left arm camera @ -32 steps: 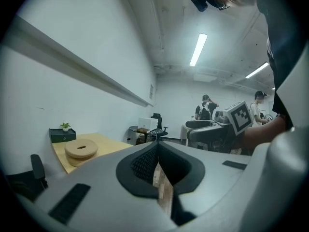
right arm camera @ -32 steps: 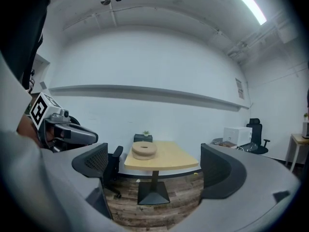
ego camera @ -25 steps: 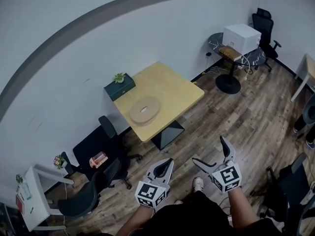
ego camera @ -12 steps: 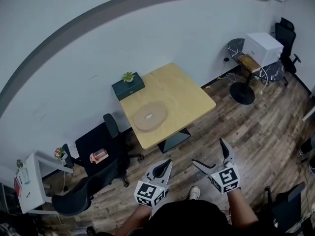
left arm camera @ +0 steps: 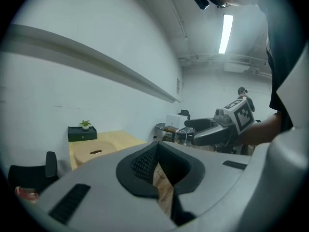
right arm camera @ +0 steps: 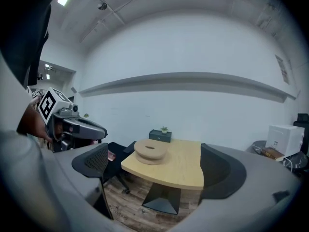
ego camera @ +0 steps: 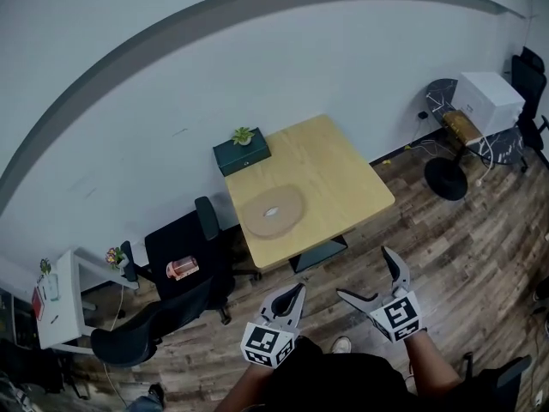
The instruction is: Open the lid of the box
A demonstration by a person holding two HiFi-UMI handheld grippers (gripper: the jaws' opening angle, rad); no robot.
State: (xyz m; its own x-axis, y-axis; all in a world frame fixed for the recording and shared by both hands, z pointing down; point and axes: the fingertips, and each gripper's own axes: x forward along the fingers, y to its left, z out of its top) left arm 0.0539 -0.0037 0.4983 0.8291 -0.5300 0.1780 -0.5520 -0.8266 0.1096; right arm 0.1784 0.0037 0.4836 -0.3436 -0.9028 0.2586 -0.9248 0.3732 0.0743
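The counter (ego camera: 343, 174) is pale yellow wood on a black base. On the counter, the round box (ego camera: 274, 211) is tan, lid and body alike. At the counter's far left corner stands a dark green case (ego camera: 240, 156) topped by a small green plant (ego camera: 244, 134). Left of the counter the chairs (ego camera: 176, 249) are black. The floor (ego camera: 463, 239) is streaky brown planking. The wall (ego camera: 129, 84) is white with a grey band. The left gripper (ego camera: 297, 288) and right gripper (ego camera: 362, 271) are grey with black pads, each bearing a cube of black-and-white square markers.
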